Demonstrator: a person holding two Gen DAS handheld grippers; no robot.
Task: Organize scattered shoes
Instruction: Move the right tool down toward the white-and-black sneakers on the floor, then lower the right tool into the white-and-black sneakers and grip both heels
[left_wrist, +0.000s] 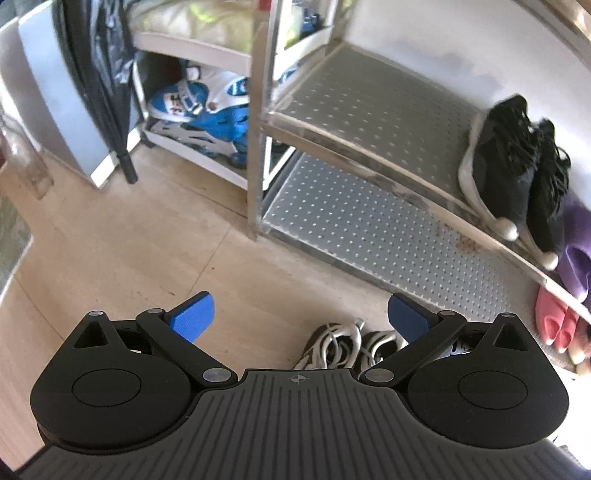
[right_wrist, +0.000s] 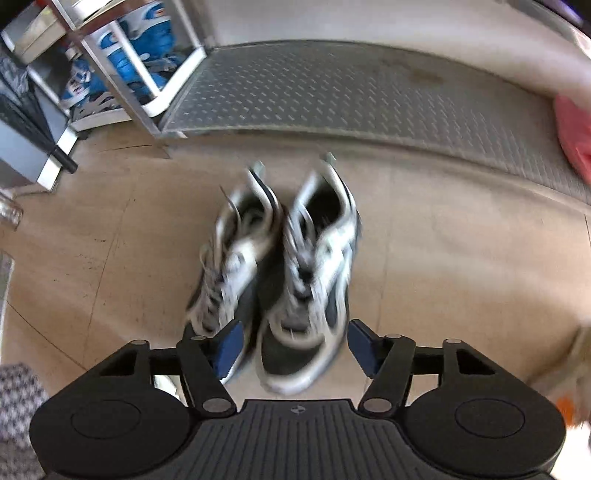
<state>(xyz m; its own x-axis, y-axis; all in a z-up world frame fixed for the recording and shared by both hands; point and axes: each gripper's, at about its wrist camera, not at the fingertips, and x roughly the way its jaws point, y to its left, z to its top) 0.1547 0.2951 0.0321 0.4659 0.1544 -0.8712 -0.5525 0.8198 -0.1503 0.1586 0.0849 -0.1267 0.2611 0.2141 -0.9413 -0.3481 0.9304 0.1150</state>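
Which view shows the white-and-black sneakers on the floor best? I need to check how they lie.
The right wrist view: both white-and-black sneakers lie side by side, fully visible though blurred. The left wrist view shows only their laces and collars behind the gripper body.

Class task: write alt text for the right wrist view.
An open black tool with blue pads hovers over a blurred pair of grey-and-white laced sneakers on a beige floor. Behind lies a perforated grey metal shelf.

sneaker pair (right_wrist: 280, 266) side by side on floor (right_wrist: 443, 258), before shoe rack (right_wrist: 332, 92); skates (left_wrist: 207, 110) left.
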